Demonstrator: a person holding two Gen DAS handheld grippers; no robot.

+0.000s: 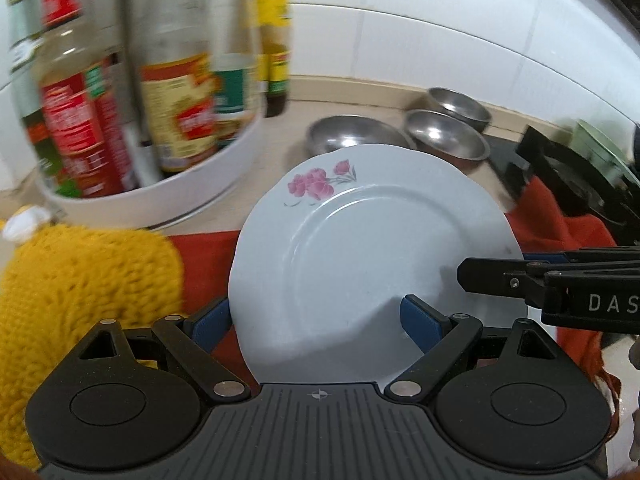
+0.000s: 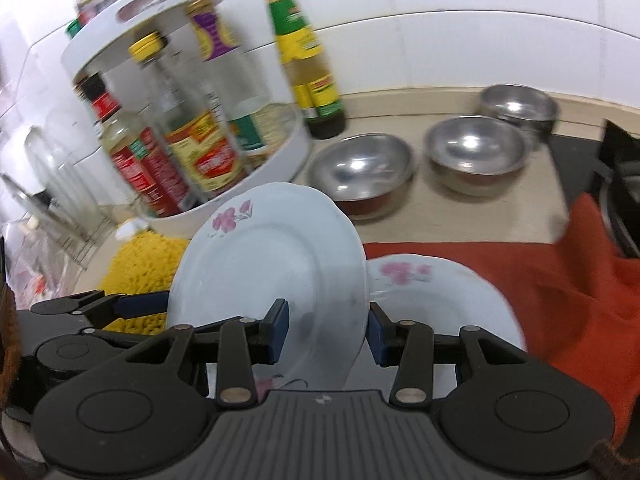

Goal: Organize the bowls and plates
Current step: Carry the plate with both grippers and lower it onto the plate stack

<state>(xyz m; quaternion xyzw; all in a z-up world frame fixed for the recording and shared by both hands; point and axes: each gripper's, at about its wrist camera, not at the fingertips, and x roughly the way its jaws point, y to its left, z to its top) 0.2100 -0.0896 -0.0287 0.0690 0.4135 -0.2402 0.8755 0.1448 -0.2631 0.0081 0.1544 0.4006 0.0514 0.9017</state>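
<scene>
A white plate with pink flowers (image 1: 372,256) is held tilted above the red cloth. My left gripper (image 1: 316,316) has its blue pads on either side of the plate's near rim. My right gripper (image 2: 326,332) also has its pads on either side of this plate (image 2: 272,276), and it shows at the right of the left wrist view (image 1: 520,276). A second flowered plate (image 2: 440,304) lies flat on the cloth under the first. Three steel bowls (image 2: 360,172) (image 2: 474,152) (image 2: 518,104) stand on the counter behind.
A white round rack of sauce bottles (image 2: 192,120) stands at the back left, with a green-capped bottle (image 2: 308,60) beside it. A yellow knitted cloth (image 1: 80,292) lies at the left. A red cloth (image 2: 560,300) covers the counter. A black stove (image 1: 580,184) is at the right.
</scene>
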